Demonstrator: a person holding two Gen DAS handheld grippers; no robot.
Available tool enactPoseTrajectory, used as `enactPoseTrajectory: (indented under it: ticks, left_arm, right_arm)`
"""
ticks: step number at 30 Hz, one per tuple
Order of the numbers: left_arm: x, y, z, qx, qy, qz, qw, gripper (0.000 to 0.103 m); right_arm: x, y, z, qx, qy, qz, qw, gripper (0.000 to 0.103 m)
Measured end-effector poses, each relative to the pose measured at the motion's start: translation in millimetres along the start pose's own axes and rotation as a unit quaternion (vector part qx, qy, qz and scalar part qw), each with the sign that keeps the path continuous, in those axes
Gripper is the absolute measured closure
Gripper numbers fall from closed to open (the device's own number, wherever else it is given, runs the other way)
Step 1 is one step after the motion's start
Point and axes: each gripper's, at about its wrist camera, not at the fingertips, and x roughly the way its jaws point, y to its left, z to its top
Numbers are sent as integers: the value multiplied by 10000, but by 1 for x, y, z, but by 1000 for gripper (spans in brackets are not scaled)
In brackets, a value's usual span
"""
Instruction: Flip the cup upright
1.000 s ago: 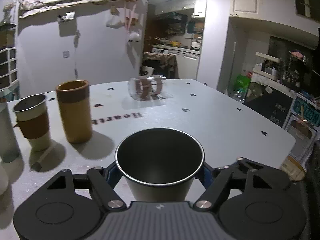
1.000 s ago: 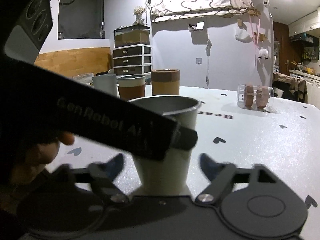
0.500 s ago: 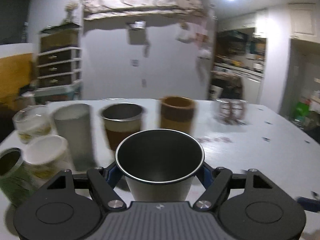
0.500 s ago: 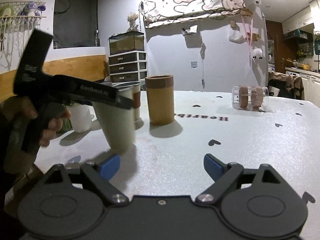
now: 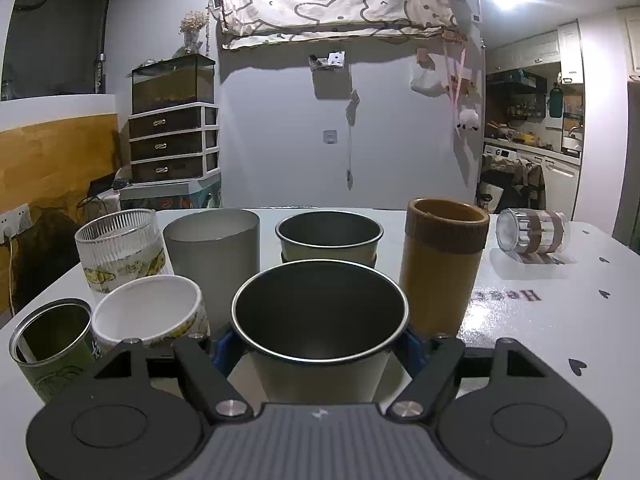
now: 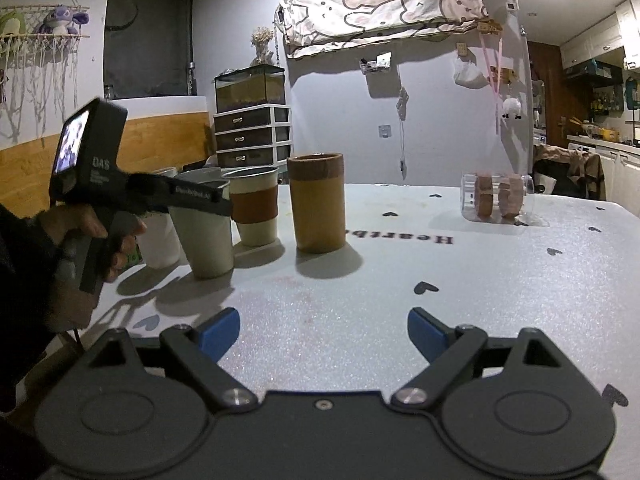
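Note:
My left gripper [image 5: 320, 344] is shut on a grey metal cup [image 5: 320, 332], upright with its mouth up, at the front of a group of cups on the white table [image 5: 540, 320]. In the right wrist view the same cup [image 6: 208, 240] stands on the table at the left, with the left gripper around it. A clear glass cup with brown bands [image 5: 534, 230] lies on its side at the far right; it also shows in the right wrist view [image 6: 496, 198]. My right gripper [image 6: 324, 332] is open and empty over bare table.
Upright cups stand around the held one: a tan cylinder [image 5: 440, 268], a metal cup with a brown sleeve [image 5: 328, 240], a grey tumbler [image 5: 212, 252], a ribbed glass [image 5: 120, 248], a white cup [image 5: 152, 316] and a green tin [image 5: 52, 344]. The table's left edge is close.
My left gripper carried the grey cup to the left, away from my right gripper, and set it among the group of cups. My right gripper stayed open.

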Motion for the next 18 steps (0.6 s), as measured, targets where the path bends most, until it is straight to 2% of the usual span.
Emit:
enactPoseTrajectory:
  ticks: [3,9,18]
  left_arm:
    - [-5,1,2,-130,-75,75,9999,5]
    - [-31,0,3,-174,-3,21,9998,1]
    - [-100,-5,-8,-251,-353,10,9991,0]
  right_arm:
    - [-1,-2,2,94,-35,44,9999,11]
    - [-8,-7,12,169,-212,25,9996,9]
    - [-28,-16,36,264,-693,-151,9971,4]
